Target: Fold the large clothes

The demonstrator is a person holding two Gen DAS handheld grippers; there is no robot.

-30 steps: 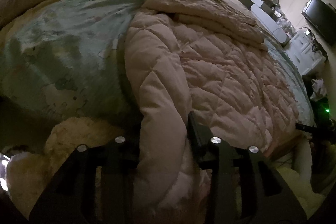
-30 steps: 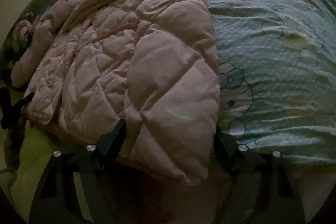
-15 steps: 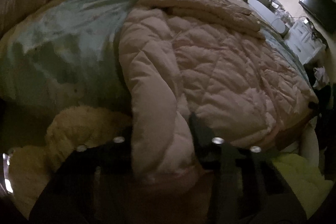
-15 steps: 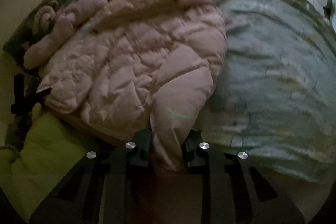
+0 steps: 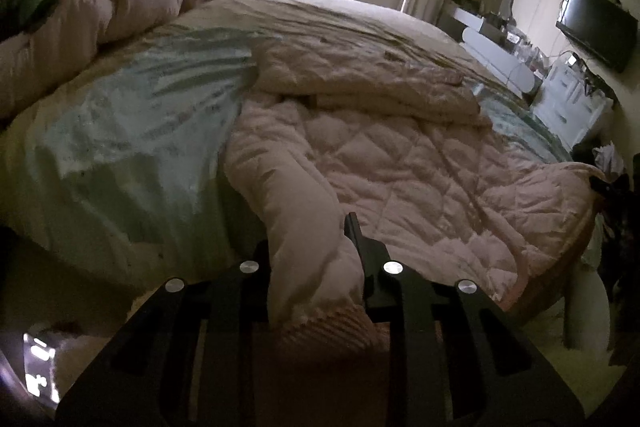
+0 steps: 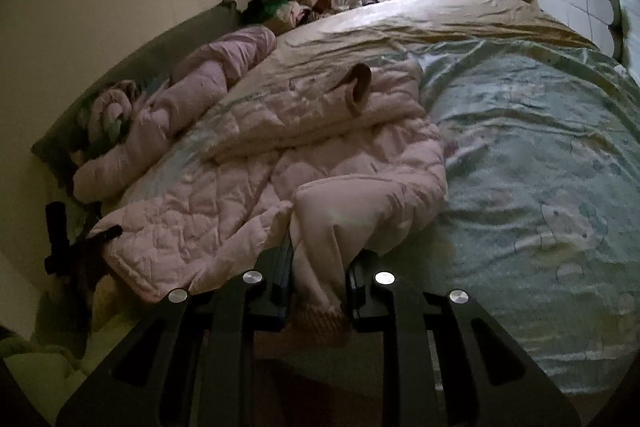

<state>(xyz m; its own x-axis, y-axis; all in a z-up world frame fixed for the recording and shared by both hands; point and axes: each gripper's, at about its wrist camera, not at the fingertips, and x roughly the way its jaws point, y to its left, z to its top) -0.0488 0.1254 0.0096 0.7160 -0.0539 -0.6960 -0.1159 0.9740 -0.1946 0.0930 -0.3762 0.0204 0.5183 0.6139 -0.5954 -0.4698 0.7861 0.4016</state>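
One quilted pink coat [image 5: 400,163], two grippers, one bed [image 5: 120,131], one television [image 5: 596,23].

both grippers [image 5: 316,259] [image 6: 318,275] angled downward, jaws clamped.

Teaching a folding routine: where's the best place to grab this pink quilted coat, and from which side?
At the two sleeve ends by the ribbed cuffs, from the bed's near edge. The pink quilted coat lies flat with both sleeves towards that edge; the left gripper and right gripper already clamp them there.
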